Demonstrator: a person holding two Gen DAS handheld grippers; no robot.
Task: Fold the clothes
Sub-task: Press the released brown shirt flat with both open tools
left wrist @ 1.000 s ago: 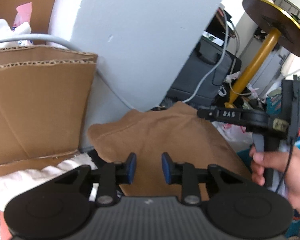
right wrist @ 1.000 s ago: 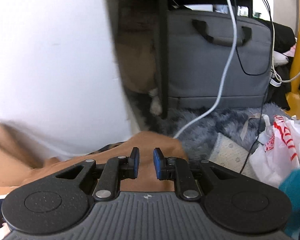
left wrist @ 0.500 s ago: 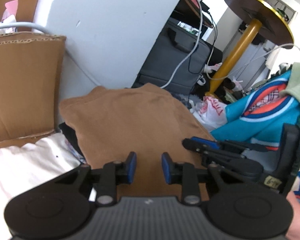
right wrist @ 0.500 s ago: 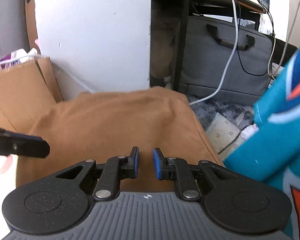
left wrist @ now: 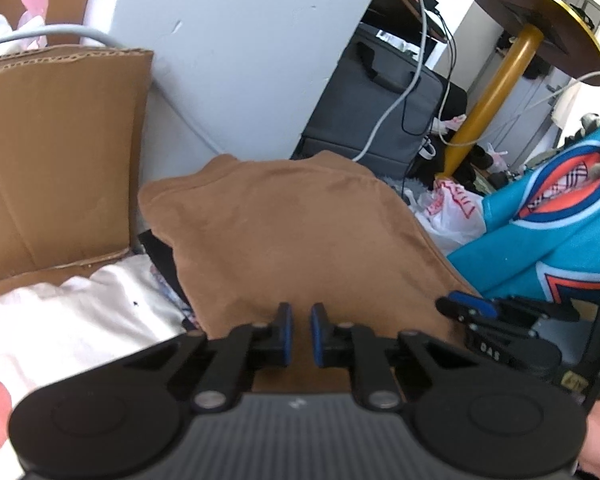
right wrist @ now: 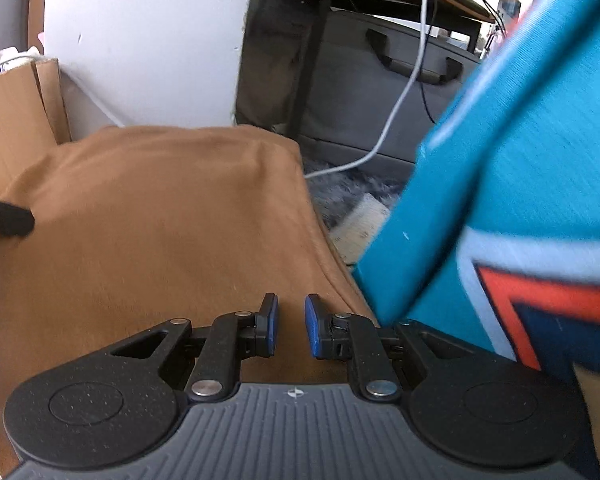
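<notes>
Brown garment (left wrist: 300, 236) below both narrow, empty claws; white cloth (left wrist: 72, 320) left-view only.

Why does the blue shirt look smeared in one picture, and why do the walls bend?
Right wrist view: the teal jersey is streaked by motion blur, while the brown garment stays fairly sharp. Left wrist view: fisheye distortion curves the white wall; bright daylight washes out the top right.

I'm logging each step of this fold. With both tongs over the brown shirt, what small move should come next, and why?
Probably lower both tongs onto the near edge of the brown shirt and pinch it. The left tongs and right tongs are slightly open with nothing between them, and the shirt lies spread out flat ahead, not yet folded over.
</notes>
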